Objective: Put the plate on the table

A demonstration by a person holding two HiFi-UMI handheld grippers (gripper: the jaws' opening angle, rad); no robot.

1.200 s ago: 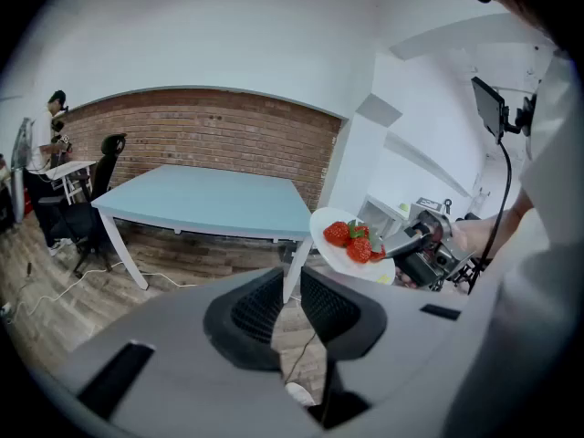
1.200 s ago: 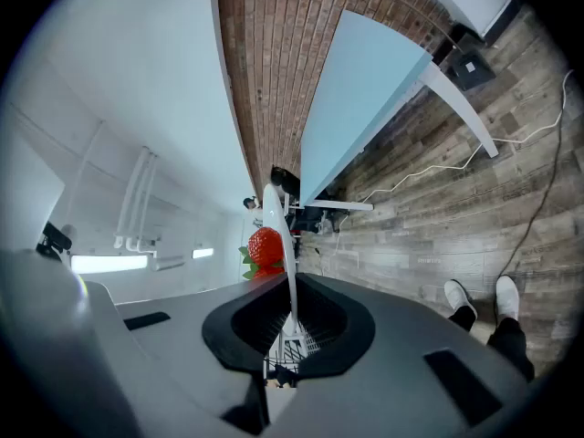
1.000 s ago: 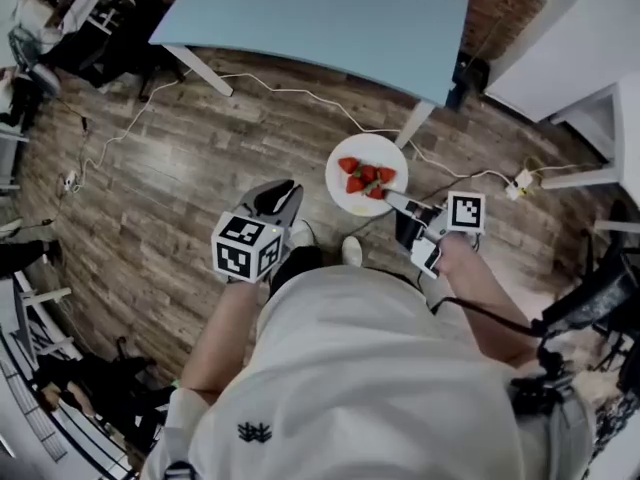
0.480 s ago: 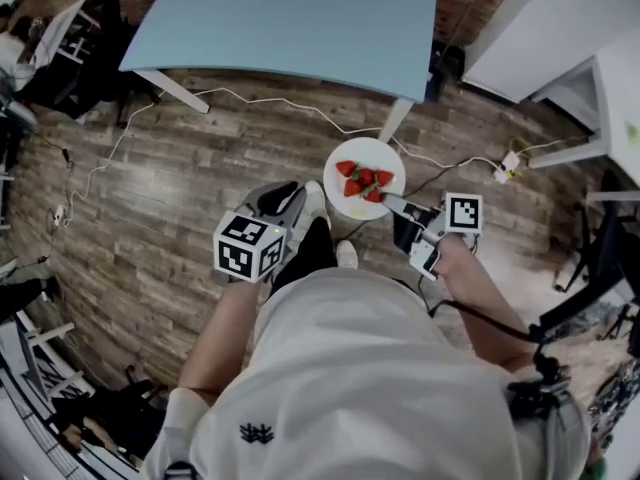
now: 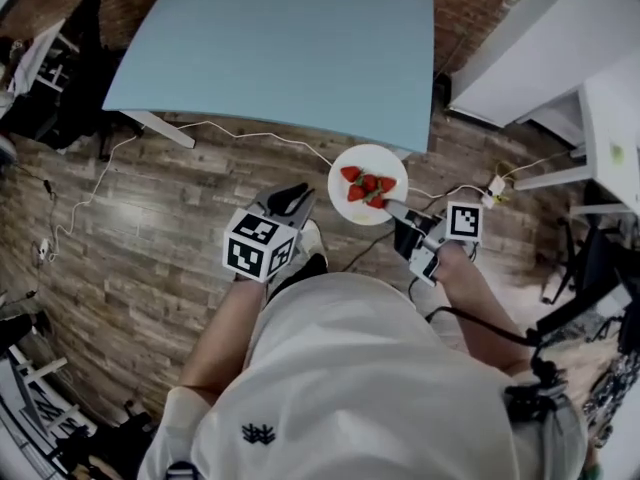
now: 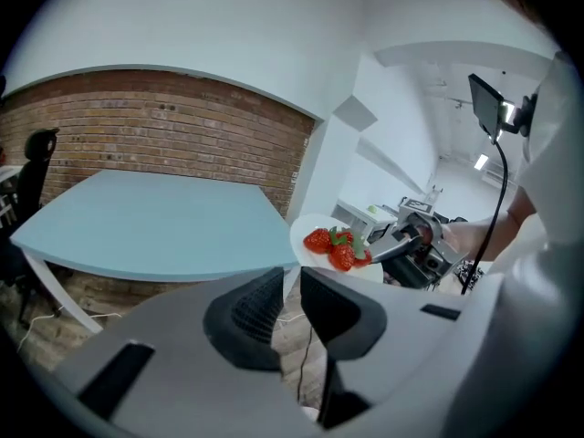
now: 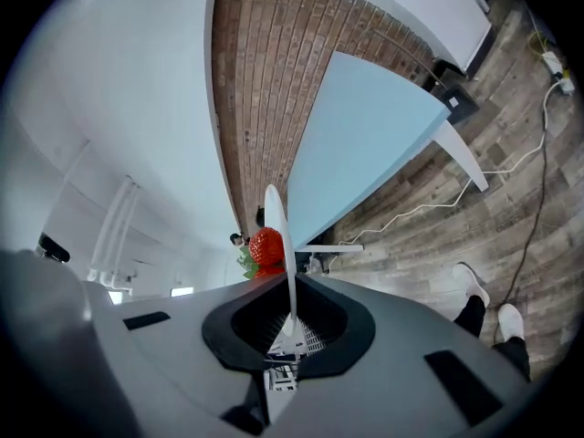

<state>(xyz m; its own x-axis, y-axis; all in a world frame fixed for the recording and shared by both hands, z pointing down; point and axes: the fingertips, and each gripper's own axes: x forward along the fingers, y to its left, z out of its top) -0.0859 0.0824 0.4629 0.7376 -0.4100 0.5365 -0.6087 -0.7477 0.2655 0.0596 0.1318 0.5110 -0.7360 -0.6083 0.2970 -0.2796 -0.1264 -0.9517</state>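
A white plate (image 5: 349,204) with several strawberries (image 5: 367,185) hangs above the wood floor, just off the near right corner of the light blue table (image 5: 280,48). My right gripper (image 5: 391,207) is shut on the plate's near rim. In the right gripper view the plate (image 7: 278,231) stands edge-on between the jaws of that gripper (image 7: 290,290), with a strawberry (image 7: 266,246) on its left. My left gripper (image 5: 288,198) is held left of the plate, shut and holding nothing. The left gripper view shows its jaws (image 6: 290,286), the plate (image 6: 306,243) and the table (image 6: 137,217).
A white cable (image 5: 250,133) runs over the floor under the table to a power strip (image 5: 495,185). White furniture (image 5: 530,48) stands at the right. A table leg (image 5: 150,123) slants at the left. The person's shoe (image 5: 308,236) is below the left gripper. A brick wall (image 6: 155,121) lies behind.
The person has stepped toward the table. The plate, still in the right gripper, has come from open floor to the table's near right corner. The left gripper has travelled along.
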